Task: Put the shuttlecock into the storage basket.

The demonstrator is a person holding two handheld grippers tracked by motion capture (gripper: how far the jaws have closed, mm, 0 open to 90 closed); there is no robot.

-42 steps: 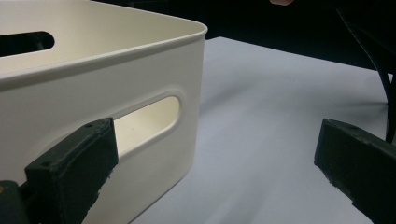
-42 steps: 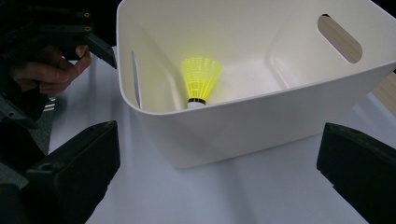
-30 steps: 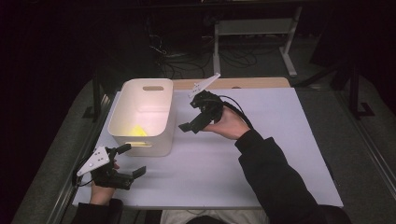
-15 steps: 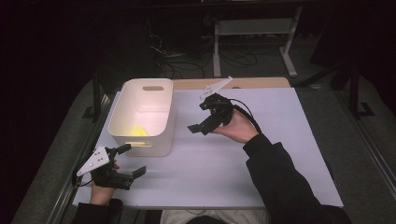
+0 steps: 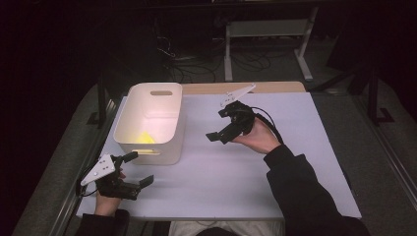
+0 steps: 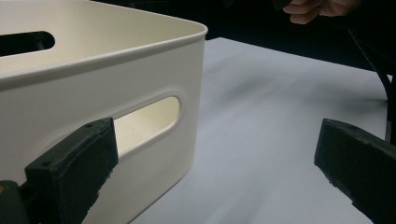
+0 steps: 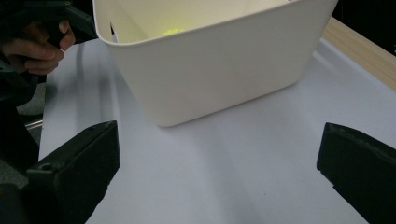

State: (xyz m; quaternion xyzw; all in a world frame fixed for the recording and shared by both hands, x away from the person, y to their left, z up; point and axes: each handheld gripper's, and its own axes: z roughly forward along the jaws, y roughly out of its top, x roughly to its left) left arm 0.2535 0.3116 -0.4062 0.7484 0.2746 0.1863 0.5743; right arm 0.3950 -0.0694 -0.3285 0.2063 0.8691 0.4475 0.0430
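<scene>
Sitting on the left part of the pale table cover (image 5: pixel 275 162), the white bin (image 5: pixel 147 147) looks like a thin moulded plastic tub: light, stiff in the walls, with a smooth and probably slippery skin. A small yellow thing (image 5: pixel 144 137) lies on its floor; it is too blurred to name, though it seems slight enough to add little weight. The bin has rounded corners, a rolled rim and a slot handle cut into each short end, one at the far end (image 5: pixel 161 92) and one at the near end (image 6: pixel 147 121). I would judge those slots and the rim the sensible places to take hold, since a jaw closing on the flat glossy wall would likely slide off, and a hard squeeze on one wall might flex it.

The left gripper (image 5: pixel 136 169) rests low at the near left corner of the table, just beside the bin's near end, its jaws spread wide with nothing between them; in the left gripper view one jaw sits in front of the near slot. The right gripper (image 5: pixel 219 128) is held up over the middle of the table, well apart from the bin's right side and facing it, jaws likewise wide apart and empty. Bare wood of the table edge (image 5: pixel 265 87) shows beyond the cover.
</scene>
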